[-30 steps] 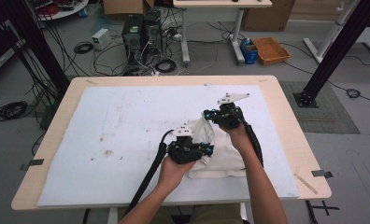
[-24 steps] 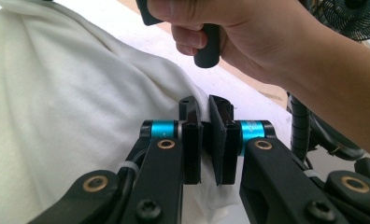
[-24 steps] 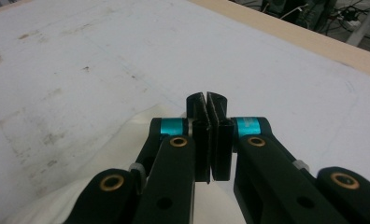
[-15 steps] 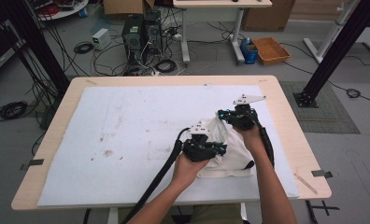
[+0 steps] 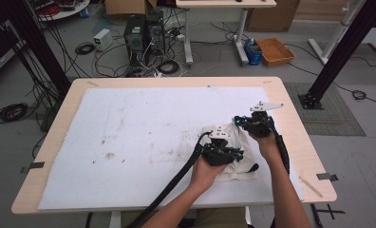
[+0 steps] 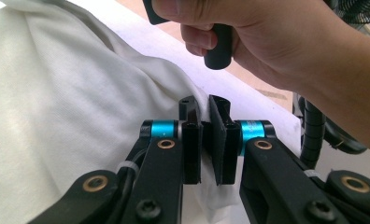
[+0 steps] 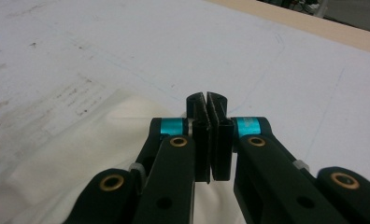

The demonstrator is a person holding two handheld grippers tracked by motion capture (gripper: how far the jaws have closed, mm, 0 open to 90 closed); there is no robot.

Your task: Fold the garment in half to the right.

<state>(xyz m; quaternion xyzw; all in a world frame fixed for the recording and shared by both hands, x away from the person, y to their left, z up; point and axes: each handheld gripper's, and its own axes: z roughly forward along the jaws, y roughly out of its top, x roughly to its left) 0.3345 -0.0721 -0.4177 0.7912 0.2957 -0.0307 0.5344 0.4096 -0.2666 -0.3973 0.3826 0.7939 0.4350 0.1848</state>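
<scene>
A pale wooden table (image 5: 290, 102) stands in the middle of the room, most of its top covered by a white sheet (image 5: 143, 128) marked with faint brown stains. The floor (image 5: 361, 156) is grey and bare. Beyond the table's far edge, two black computer towers (image 5: 142, 34) sit on the floor amid a tangle of cables (image 5: 89, 50), beside a small white box (image 5: 102, 39). A white-legged desk (image 5: 214, 28) stands behind them, with an orange tray (image 5: 275, 50) on the floor nearby. Black frame posts (image 5: 340, 50) slant down at both sides, the right one onto a grey mat (image 5: 340, 116). The lighting is even.
</scene>
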